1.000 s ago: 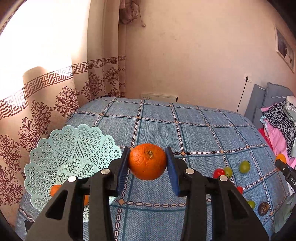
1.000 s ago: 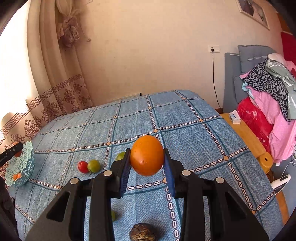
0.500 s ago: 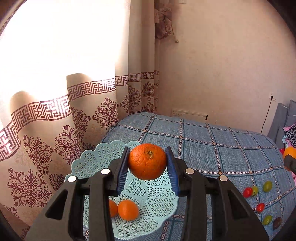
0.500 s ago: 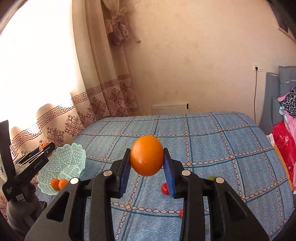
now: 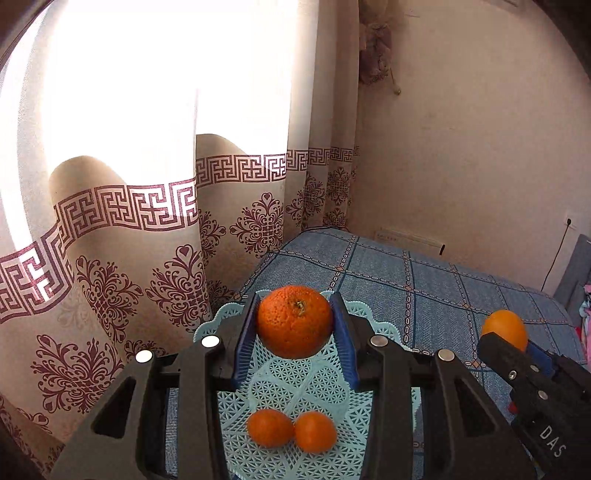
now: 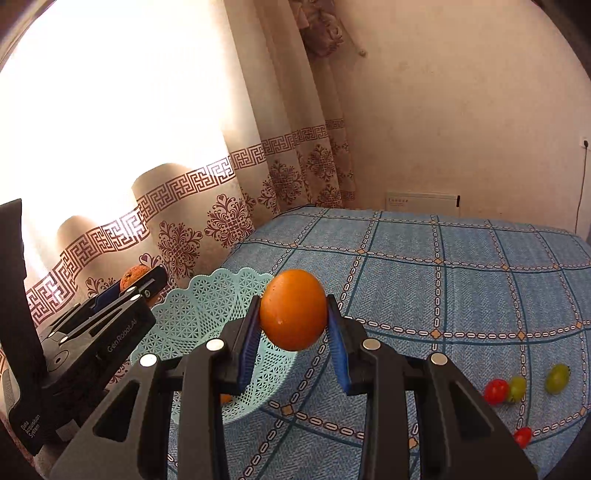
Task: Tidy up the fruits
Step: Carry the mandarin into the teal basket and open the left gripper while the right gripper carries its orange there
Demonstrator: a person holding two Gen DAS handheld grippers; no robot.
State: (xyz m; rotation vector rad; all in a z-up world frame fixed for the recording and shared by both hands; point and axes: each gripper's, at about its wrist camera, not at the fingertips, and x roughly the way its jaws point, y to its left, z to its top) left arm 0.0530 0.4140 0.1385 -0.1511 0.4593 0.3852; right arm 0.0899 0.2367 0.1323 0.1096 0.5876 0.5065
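A bed with a blue checked cover carries a pale green lattice basket at its near left; small red tomatoes and green ones lie at right.

Right tongs grip a smooth orange, seemingly over the basket rim.

Window: overexposed daylight | Curtain: cream, maroon key-pattern band and floral motifs, tassel tieback at top | Wall: bare pinkish plaster, socket with cord, white panel low down | Bed: blue checked cover, corner touching curtain.
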